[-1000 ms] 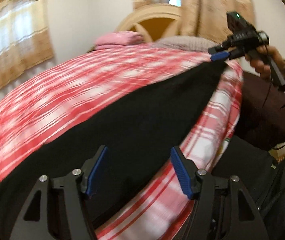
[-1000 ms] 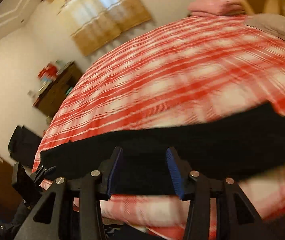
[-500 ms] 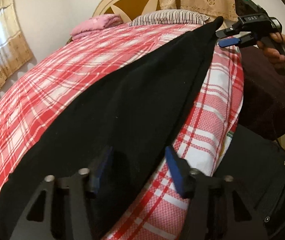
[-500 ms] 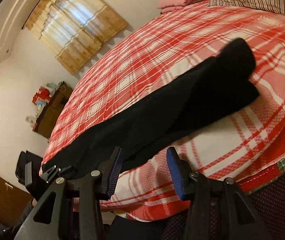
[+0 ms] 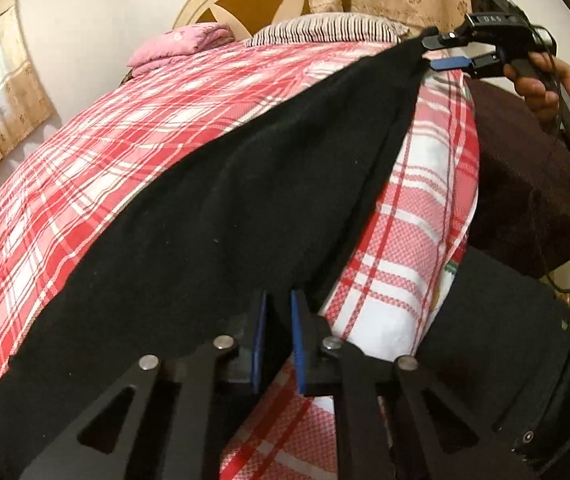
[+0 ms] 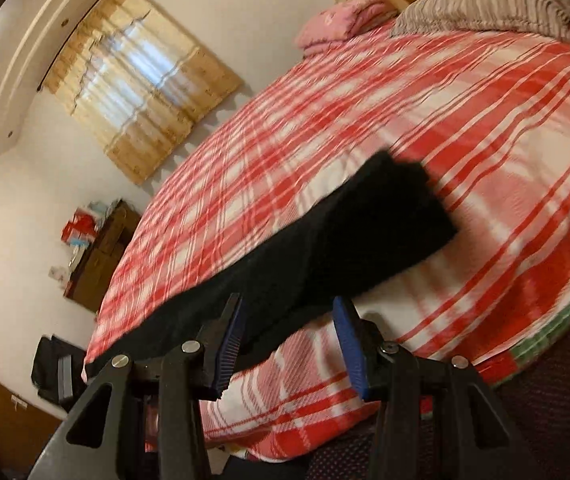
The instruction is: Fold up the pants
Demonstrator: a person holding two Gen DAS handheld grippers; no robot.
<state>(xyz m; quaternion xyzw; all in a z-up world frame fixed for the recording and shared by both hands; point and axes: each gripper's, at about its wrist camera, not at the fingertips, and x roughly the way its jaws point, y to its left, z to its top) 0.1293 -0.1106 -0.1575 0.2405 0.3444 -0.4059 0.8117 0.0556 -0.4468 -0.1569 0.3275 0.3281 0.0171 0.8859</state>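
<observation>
Black pants (image 5: pixel 245 200) stretch lengthwise along the plaid bed's (image 5: pixel 125 128) near edge.

Black tool (image 5: pixel 276 336): blue pads, silver screws.

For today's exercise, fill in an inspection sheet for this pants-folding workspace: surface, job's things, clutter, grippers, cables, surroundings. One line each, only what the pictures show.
Surface: bed with red and white plaid cover, soft and uneven.
Job's things: black pants lie lengthwise near the bed's edge, one end lying on the cover.
Clutter: folded pink blanket and striped pillow at the head of the bed, apart from the pants.
Grippers: left gripper nearly closed on the pants' near edge; right gripper open, over the pants' other end.
Cables: a thin black cable runs along the right gripper's handle.
Surroundings: curtained window, wooden cabinet with items on top, round headboard.
</observation>
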